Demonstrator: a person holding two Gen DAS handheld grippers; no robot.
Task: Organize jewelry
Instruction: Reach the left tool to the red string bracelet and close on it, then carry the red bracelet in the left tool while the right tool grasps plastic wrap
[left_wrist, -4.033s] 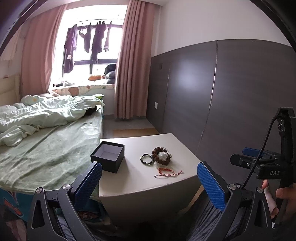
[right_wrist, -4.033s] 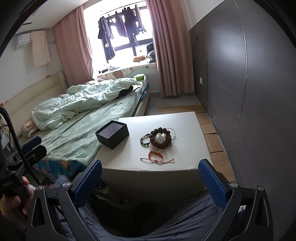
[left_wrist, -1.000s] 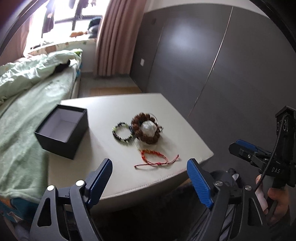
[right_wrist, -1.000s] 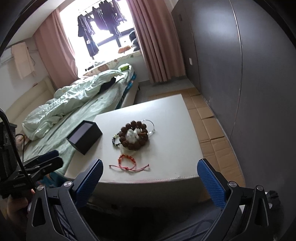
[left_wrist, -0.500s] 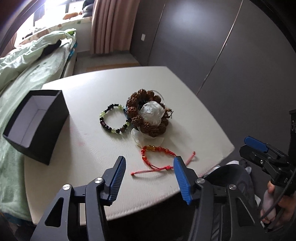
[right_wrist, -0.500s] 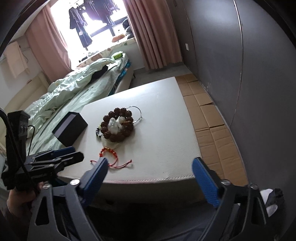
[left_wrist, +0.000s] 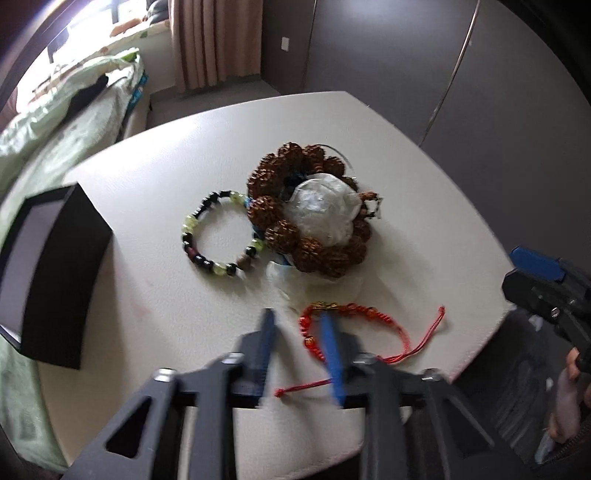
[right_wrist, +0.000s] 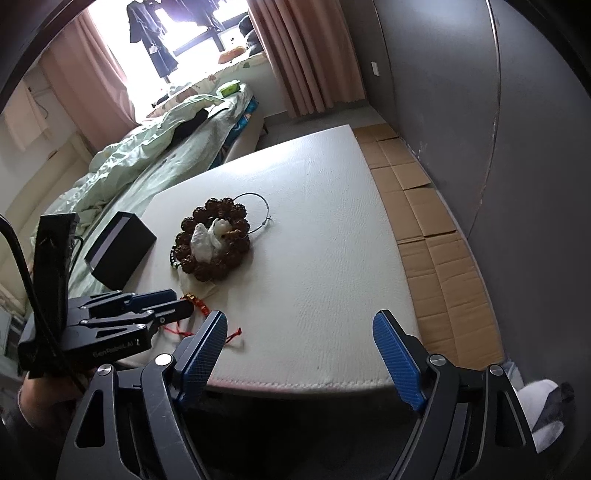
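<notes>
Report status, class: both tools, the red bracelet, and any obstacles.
Left tool narrowed around the red bracelet's left edge, not yet clamped. Right tool open, empty, at the table edge. Black box open at left; nothing blocking.

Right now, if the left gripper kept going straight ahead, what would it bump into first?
Probably the red cord bracelet: the left gripper, its jaws narrowed but apart, straddles the bracelet's near-left edge. Beyond lies crumpled clear plastic, then the brown bead bracelet. Depth is blurry.
</notes>
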